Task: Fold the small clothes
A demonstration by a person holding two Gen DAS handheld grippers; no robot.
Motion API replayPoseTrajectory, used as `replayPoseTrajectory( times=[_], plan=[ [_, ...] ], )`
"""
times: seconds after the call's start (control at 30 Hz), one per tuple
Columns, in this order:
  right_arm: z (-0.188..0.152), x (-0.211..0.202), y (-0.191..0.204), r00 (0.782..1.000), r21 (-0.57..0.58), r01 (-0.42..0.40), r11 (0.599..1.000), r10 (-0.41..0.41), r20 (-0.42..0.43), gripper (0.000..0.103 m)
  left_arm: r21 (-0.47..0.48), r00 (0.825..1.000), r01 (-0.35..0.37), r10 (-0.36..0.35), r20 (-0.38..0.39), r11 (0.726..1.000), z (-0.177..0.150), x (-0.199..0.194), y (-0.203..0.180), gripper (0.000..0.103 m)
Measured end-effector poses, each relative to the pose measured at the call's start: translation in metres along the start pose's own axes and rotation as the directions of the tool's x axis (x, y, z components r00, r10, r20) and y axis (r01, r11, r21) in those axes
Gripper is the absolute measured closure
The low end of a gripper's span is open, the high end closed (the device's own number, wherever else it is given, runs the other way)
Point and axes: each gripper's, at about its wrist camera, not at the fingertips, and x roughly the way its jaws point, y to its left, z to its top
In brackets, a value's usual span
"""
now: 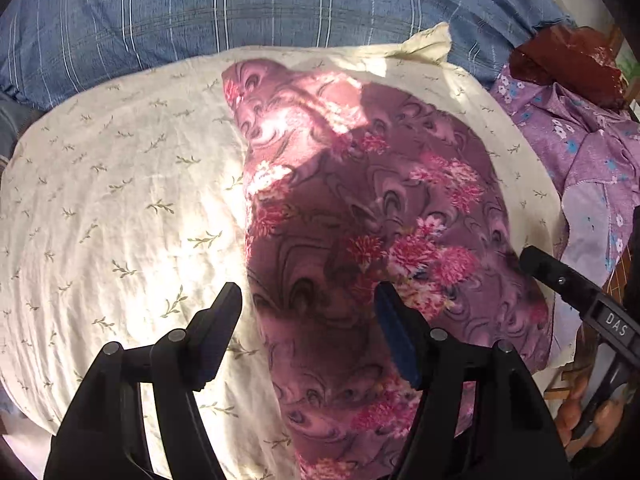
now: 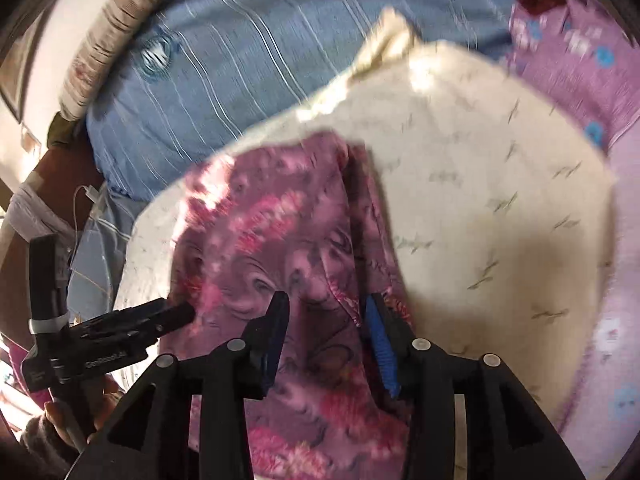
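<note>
A purple cloth with pink flowers (image 1: 360,216) lies spread on a cream pillow with small leaf sprigs (image 1: 120,200). My left gripper (image 1: 308,300) is open just above the cloth's near left edge, holding nothing. My right gripper (image 2: 326,308) is open over the same cloth (image 2: 272,240), where a raised fold runs between its fingers; the view is blurred. The right gripper's finger also shows at the cloth's right edge in the left wrist view (image 1: 560,276). The left gripper shows at the left of the right wrist view (image 2: 152,320).
A blue striped bedcover (image 1: 280,4) lies behind the pillow. A lilac garment with blue flowers (image 1: 580,152) and a dark red cloth (image 1: 568,60) lie to the right. A cable (image 2: 88,200) lies at the left.
</note>
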Motion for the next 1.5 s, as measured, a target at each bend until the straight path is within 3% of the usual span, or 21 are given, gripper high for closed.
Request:
replayPoseTrajectory(
  times=[0.13, 0.33, 0.4, 0.47, 0.57, 0.63, 0.7, 0.77, 0.87, 0.97, 1.07, 1.2, 1.37, 1.47, 1.5],
  plan=[
    [-0.01, -0.02, -0.001, 0.999, -0.025, 0.039, 0.999, -0.039, 0.014, 0.048, 0.024, 1.0, -0.011, 0.011, 0.022, 1.0, -0.002, -0.007, -0.002, 0.035],
    [-0.029, -0.021, -0.017, 0.999, 0.011, 0.028, 1.0, -0.027, -0.04, 0.046, 0.044, 0.999, -0.027, 0.025, 0.047, 0.999, -0.017, -0.025, 0.009, 0.035],
    [-0.037, -0.018, -0.024, 0.997, 0.035, 0.02, 0.999, -0.017, -0.07, 0.044, 0.017, 0.998, 0.053, -0.053, 0.028, 0.998, -0.024, -0.032, 0.018, 0.035],
    [-0.042, -0.014, -0.027, 0.995, 0.051, -0.001, 0.999, 0.006, -0.098, 0.044, -0.032, 0.984, 0.173, -0.174, -0.034, 0.984, -0.028, -0.027, 0.024, 0.035],
    [-0.036, -0.013, -0.028, 0.996, 0.05, -0.022, 0.998, 0.026, -0.083, 0.044, -0.079, 0.975, 0.208, -0.213, -0.067, 0.975, -0.028, -0.017, 0.033, 0.035],
    [-0.024, -0.012, -0.031, 0.997, 0.061, -0.048, 0.997, 0.051, -0.057, 0.036, -0.135, 0.968, 0.234, -0.244, -0.062, 0.963, -0.019, -0.013, 0.043, 0.035],
    [-0.009, -0.005, -0.035, 0.995, 0.076, -0.084, 0.994, 0.087, -0.039, 0.025, -0.212, 0.941, 0.311, -0.332, -0.069, 0.926, -0.006, -0.003, 0.054, 0.034],
    [0.005, 0.009, -0.039, 0.993, 0.09, -0.108, 0.99, 0.112, -0.046, 0.025, -0.263, 0.926, 0.331, -0.365, -0.091, 0.906, 0.005, 0.011, 0.06, 0.034],
    [0.02, 0.033, -0.045, 0.99, 0.101, -0.121, 0.988, 0.127, -0.061, 0.025, -0.259, 0.947, 0.268, -0.303, -0.105, 0.928, 0.012, 0.027, 0.056, 0.034],
    [0.025, 0.047, -0.044, 0.982, 0.098, -0.165, 0.981, 0.173, -0.072, 0.025, -0.236, 0.954, 0.246, -0.278, -0.115, 0.94, 0.015, 0.039, 0.043, 0.034],
    [0.028, 0.053, -0.035, 0.949, 0.072, -0.288, 0.955, 0.294, -0.109, 0.025, -0.201, 0.957, 0.242, -0.267, -0.11, 0.949, 0.017, 0.042, 0.033, 0.034],
    [0.028, 0.061, -0.019, 0.95, -0.017, -0.278, 0.96, 0.273, -0.151, 0.025, -0.182, 0.96, 0.242, -0.263, -0.101, 0.953, 0.02, 0.044, 0.031, 0.033],
    [0.028, 0.067, -0.02, 0.954, 0.01, -0.276, 0.961, 0.275, -0.117, 0.026, -0.194, 0.95, 0.27, -0.294, -0.103, 0.943, 0.025, 0.05, 0.035, 0.032],
    [0.024, 0.069, -0.009, 0.977, -0.037, -0.193, 0.981, 0.188, -0.102, 0.033, -0.217, 0.928, 0.328, -0.356, -0.107, 0.919, 0.031, 0.058, 0.035, 0.032],
    [0.023, 0.069, -0.002, 0.982, -0.062, -0.161, 0.985, 0.154, -0.109, 0.042, -0.243, 0.916, 0.353, -0.386, -0.105, 0.903, 0.032, 0.058, 0.038, 0.039]
  ],
)
